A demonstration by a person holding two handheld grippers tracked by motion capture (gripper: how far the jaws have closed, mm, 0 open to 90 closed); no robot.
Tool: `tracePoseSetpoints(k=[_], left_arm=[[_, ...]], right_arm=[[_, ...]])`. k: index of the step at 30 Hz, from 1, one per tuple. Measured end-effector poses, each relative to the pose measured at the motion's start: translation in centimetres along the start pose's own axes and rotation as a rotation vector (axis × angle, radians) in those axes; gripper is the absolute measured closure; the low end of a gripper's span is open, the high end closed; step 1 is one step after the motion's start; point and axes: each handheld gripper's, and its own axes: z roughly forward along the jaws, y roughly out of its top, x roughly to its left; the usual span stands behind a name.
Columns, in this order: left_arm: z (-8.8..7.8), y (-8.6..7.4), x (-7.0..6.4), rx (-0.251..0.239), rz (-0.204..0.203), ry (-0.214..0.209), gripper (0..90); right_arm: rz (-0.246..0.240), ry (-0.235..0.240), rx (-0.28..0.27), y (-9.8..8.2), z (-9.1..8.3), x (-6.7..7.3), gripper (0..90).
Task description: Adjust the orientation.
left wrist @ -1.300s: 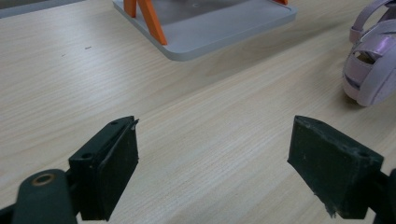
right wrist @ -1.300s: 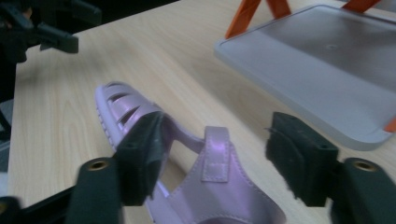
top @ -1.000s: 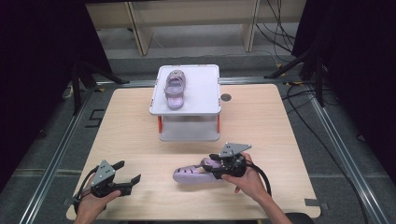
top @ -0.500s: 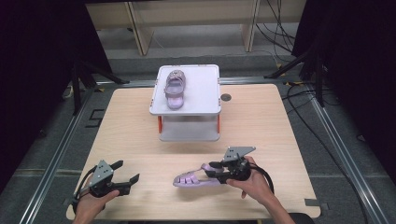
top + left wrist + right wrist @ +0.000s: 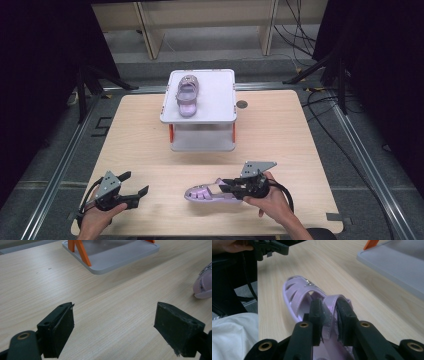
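A purple sandal (image 5: 205, 192) lies on its sole near the front of the wooden table (image 5: 280, 135), toe pointing left. My right gripper (image 5: 227, 184) comes at it from the right. Its jaws have just been closing, and in the right gripper view they (image 5: 329, 305) pinch the strap of the sandal (image 5: 297, 292). A matching sandal (image 5: 186, 92) rests on top of the white stand (image 5: 220, 100) at the back. My left gripper (image 5: 136, 182) sits open at the front left, nothing between its fingers (image 5: 113, 322). The near sandal's toe (image 5: 203, 283) is off to its right.
The white stand has orange legs and a grey base tray (image 5: 112, 257). A small dark round hole (image 5: 242, 104) marks the tabletop right of the stand. Dark curtains and cables surround the table. The left gripper (image 5: 272, 247) appears beyond the sandal in the right gripper view.
The right gripper's jaws have narrowed onto the sandal's strap. Gripper and sandal have shifted slightly toward the near edge. The left gripper has stayed put.
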Motion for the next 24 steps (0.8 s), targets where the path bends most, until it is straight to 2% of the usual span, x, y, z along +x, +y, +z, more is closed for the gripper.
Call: tracePoseSetpoints(k=[1,2,6,8,9,11,12,13,14,16,17,18,21,22,23,24], left_arm=[[0.0,0.0,0.0,-0.001,0.0,0.001,15.6],[0.0,0.0,0.0,-0.002,0.0,0.001,15.6],[0.0,0.0,0.2,-0.001,0.004,-0.004,15.6],[0.0,0.0,0.1,-0.003,-0.002,0.003,15.7],[-0.2,0.1,0.1,0.011,0.001,0.006,15.7],[-0.2,0.1,0.2,0.011,0.016,0.007,15.7],[-0.1,0.1,0.1,-0.006,0.001,0.006,15.7],[-0.1,0.1,0.1,-0.015,0.001,0.001,15.7],[-0.1,0.1,0.1,-0.018,0.0,-0.001,15.7],[-0.1,0.1,0.2,-0.015,0.01,-0.008,15.7],[-0.1,0.1,0.2,-0.015,0.015,-0.01,15.7],[-0.1,0.1,0.1,-0.016,0.012,-0.002,15.7],[-0.2,0.1,0.0,-0.014,0.01,-0.005,15.7],[-0.1,0.1,0.0,-0.015,0.011,-0.005,15.7],[-0.1,0.1,0.0,-0.014,0.01,-0.004,15.8],[-0.2,0.1,0.0,-0.011,0.011,0.0,15.8]], right_arm=[[-0.035,-0.014,0.001,0.2,0.1,0.0,76.8],[-0.014,-0.024,0.005,0.2,0.1,0.2,76.8],[0.005,-0.09,-0.033,0.5,-0.2,-0.3,77.8],[-0.003,-0.152,-0.041,0.6,-0.4,-1.0,77.9],[0.03,-0.169,-0.044,0.6,-0.3,-1.2,77.9],[0.042,-0.179,-0.054,0.6,-0.3,-1.4,77.8],[0.06,-0.172,-0.056,0.6,-0.2,-1.3,77.7],[0.047,-0.179,-0.053,0.6,-0.2,-1.1,77.7],[0.047,-0.155,-0.055,0.6,0.0,-0.9,77.7],[0.092,-0.112,-0.049,0.5,0.1,-0.3,78.8],[0.118,-0.072,-0.051,0.3,0.4,0.0,79.3],[0.13,-0.061,-0.046,0.3,0.5,0.3,79.3],[0.122,-0.026,-0.051,0.3,1.1,0.9,79.0],[0.139,-0.02,-0.032,0.4,1.2,1.3,78.6],[0.118,-0.01,-0.046,0.3,1.5,1.3,78.1],[0.124,-0.001,-0.047,0.3,1.8,1.5,77.3]])
